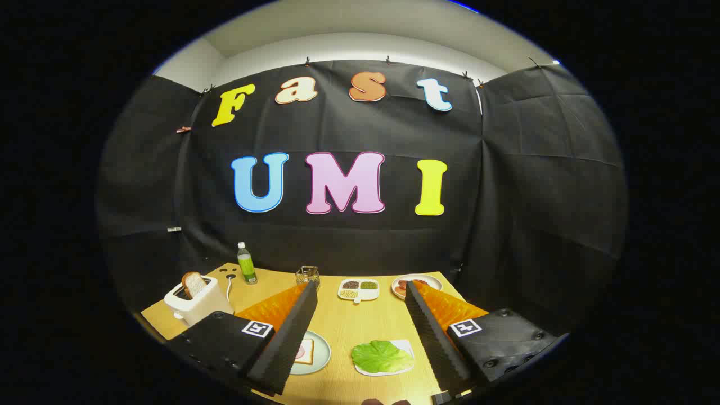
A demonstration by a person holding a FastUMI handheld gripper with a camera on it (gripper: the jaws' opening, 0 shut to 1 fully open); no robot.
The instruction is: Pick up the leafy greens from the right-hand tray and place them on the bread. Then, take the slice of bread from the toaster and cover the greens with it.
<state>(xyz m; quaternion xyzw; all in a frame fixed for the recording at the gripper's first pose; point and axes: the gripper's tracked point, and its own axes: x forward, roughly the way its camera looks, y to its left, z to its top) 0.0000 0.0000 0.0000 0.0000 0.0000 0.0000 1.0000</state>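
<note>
Inspector: Report the bench, left to right, taking the leafy greens as your mark

Gripper: Far left of the greens and further back stands the toaster (198, 301) with a slice of bread (194, 283) upright in its slot. A bottle (246, 264) is behind it. Just left of the greens, partly hidden by my left finger, a plate (318, 353) carries the bread (304, 352) with what looks like a topping. The leafy greens (381, 356) lie on their tray (406, 349), between my fingers and low beneath them. Beyond the greens sit a divided dish (358, 289) and a wire basket (308, 275); behind and right, a plate of food (417, 282)

Inspector: State of your fingers?

Gripper: My gripper (360, 292) is spread wide, holding nothing, and hangs above the bench

Inspector: Hazards?

Gripper: In my judgement the leaf is thin and limp; a shallow pinch could slip off it, or catch the tray's rim and drag it. Carrying left, the leaf may droop and miss the bread
</note>
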